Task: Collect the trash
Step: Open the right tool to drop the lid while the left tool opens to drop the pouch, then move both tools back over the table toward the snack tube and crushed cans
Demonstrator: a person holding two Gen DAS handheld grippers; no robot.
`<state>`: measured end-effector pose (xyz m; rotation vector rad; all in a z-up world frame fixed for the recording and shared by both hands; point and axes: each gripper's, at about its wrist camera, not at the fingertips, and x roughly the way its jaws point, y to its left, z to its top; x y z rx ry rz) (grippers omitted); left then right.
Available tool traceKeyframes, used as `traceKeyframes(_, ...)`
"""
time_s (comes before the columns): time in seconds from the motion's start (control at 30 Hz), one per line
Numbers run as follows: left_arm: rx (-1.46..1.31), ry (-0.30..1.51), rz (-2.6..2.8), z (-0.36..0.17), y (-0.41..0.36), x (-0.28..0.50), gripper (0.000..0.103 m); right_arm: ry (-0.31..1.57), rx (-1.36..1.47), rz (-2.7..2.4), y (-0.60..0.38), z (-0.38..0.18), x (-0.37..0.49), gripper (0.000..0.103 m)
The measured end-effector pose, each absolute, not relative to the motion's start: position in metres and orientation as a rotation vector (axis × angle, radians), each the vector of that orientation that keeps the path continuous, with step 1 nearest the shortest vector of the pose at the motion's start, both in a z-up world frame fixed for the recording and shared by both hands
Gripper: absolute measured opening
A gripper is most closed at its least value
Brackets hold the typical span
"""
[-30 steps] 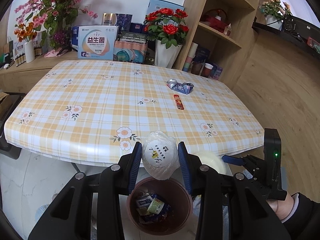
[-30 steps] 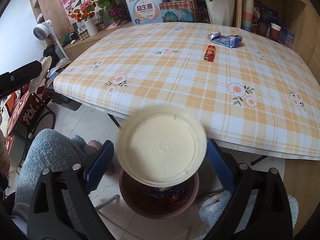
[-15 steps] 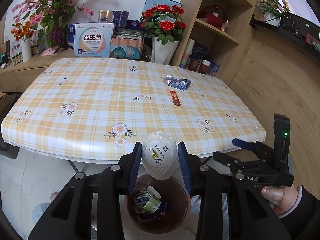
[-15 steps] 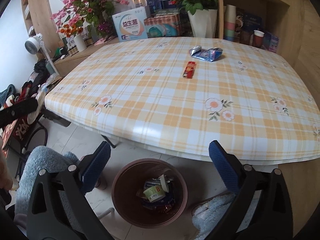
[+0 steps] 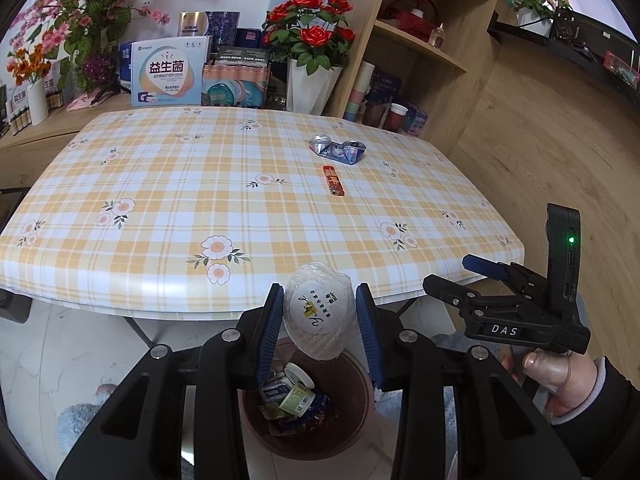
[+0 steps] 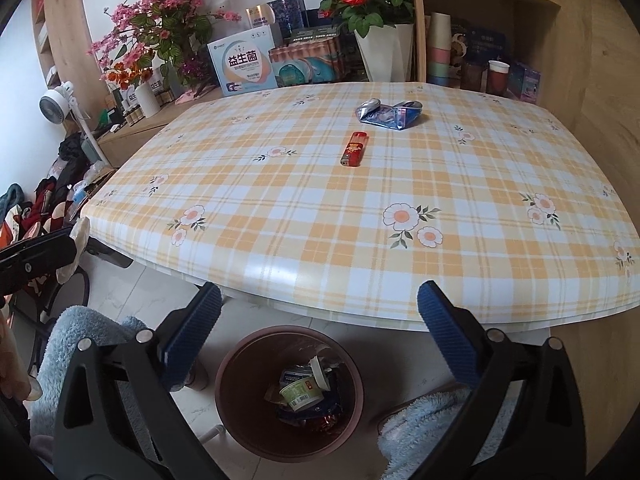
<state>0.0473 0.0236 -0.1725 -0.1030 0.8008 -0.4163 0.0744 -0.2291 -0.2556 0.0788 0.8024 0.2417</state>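
My left gripper (image 5: 319, 326) is shut on a white plastic-wrapped cup (image 5: 319, 312) and holds it above the brown trash bin (image 5: 352, 432) on the floor in front of the table. My right gripper (image 6: 318, 334) is open and empty above the same bin (image 6: 236, 408), which holds several wrappers and a white lid. The right gripper also shows in the left wrist view (image 5: 452, 274). A crushed blue-silver pouch (image 6: 386, 113) and a red lighter (image 6: 354, 149) lie on the checked tablecloth (image 6: 320, 220); they also show in the left wrist view, pouch (image 5: 338, 149) and lighter (image 5: 333, 180).
Boxes, a white vase of red roses (image 5: 308, 76) and pink flowers (image 5: 80, 20) stand behind the table. A wooden shelf (image 5: 420, 48) with cups stands at the right. Blue fluffy slippers (image 6: 424, 428) flank the bin. A fan (image 6: 56, 100) and clutter stand at left.
The round lid my right gripper held a second ago has dropped into the bin, and the gripper is now open and empty. My left gripper still holds the cup.
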Motion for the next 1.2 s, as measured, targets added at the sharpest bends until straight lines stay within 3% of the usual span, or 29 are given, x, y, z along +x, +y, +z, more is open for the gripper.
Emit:
traceKeyframes(0.23, -0.107, 0.813, -0.432, -0.175, 0.018, 0.049, 0.037, 0.812, 0.088, 0.237, -0.232, -0.259, 0.075, 0.097)
traceKeyframes(0.27, -0.121, 0.813, -0.438, -0.175, 0.018, 0.049, 0.046, 0.812, 0.089, 0.236, -0.233, -0.259, 0.075, 0.097)
traceKeyframes(0.3, -0.147, 0.808, -0.439, -0.175, 0.021, 0.049, 0.066, 0.813, 0.089, 0.236, -0.233, -0.259, 0.075, 0.097)
traceKeyframes(0.37, -0.17, 0.776, -0.424, -0.17, 0.025, 0.048, 0.074, 0.813, 0.089, 0.235, -0.234, -0.259, 0.075, 0.097)
traceKeyframes(0.8, -0.147, 0.734, -0.317, -0.164, 0.041, 0.049, 0.09, 0.815, 0.09, 0.216, -0.238, -0.26, 0.074, 0.097)
traceKeyframes(1.2, -0.13, 0.739, -0.277, -0.168, 0.047, 0.061, 0.091, 0.816, 0.088, 0.182, -0.249, -0.26, 0.08, 0.097)
